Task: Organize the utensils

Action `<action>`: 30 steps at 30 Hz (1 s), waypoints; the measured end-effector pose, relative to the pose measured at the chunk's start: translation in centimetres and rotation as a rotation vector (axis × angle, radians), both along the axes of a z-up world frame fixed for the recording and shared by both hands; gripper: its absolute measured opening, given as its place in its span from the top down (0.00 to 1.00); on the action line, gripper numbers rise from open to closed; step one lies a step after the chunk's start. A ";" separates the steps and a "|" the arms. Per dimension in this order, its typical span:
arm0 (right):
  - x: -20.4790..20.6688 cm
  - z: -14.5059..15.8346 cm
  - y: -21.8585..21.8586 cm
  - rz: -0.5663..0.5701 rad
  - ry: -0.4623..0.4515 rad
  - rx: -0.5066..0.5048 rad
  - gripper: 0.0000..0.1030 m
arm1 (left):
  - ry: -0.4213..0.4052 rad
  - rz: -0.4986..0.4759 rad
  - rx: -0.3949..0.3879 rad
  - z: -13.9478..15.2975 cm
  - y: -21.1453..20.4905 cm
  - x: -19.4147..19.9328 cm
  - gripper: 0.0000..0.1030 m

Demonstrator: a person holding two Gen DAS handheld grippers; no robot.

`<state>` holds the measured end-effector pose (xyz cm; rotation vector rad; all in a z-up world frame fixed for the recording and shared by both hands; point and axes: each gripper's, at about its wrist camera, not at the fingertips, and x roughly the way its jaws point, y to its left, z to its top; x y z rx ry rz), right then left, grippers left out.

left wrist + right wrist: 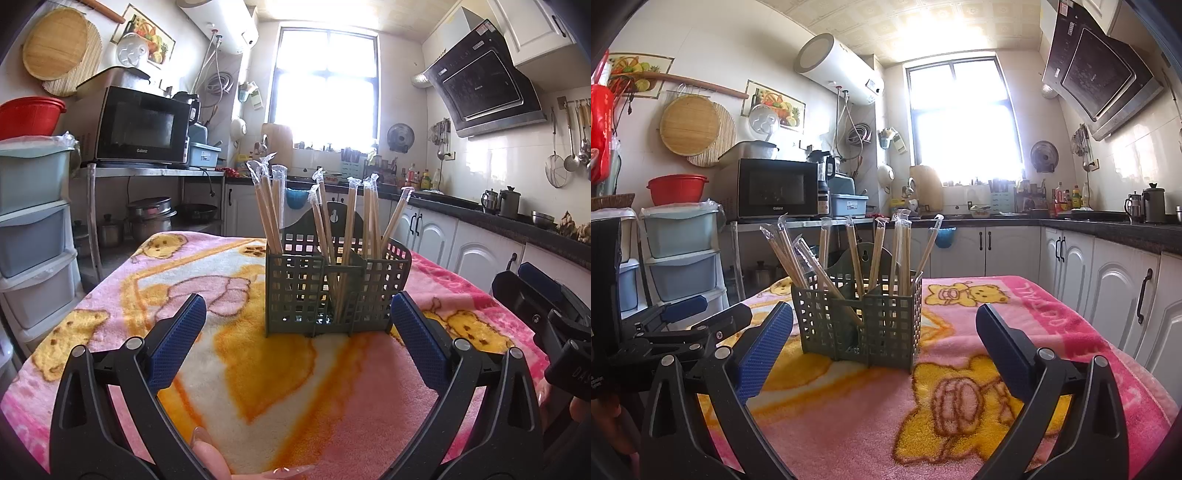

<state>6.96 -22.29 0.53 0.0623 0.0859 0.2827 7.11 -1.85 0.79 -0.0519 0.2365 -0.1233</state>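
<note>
The left gripper (297,317) is wide open and holds nothing. The right gripper (884,325) is wide open too, with nothing in it. Just ahead of both, on the pink blanket (332,387), stands the green basket (332,295). The wrapped chopsticks (269,214) already stand in it, leaning every way. I think any next pick should pinch one stick near its top, slowly, so the basket does not tip.

Wrapped chopsticks (325,218) upright in caddy (295,295)
</note>
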 end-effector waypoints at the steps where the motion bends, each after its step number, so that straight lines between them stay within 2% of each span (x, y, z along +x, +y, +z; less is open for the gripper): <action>1: 0.0 0.0 0.0 -0.001 0.000 0.000 0.06 | 0.000 0.001 0.000 0.0 0.0 0.0 0.10; 30: 0.0 -0.1 0.0 -0.002 -0.001 -0.001 0.06 | 0.004 0.005 -0.008 -0.1 0.0 0.0 0.10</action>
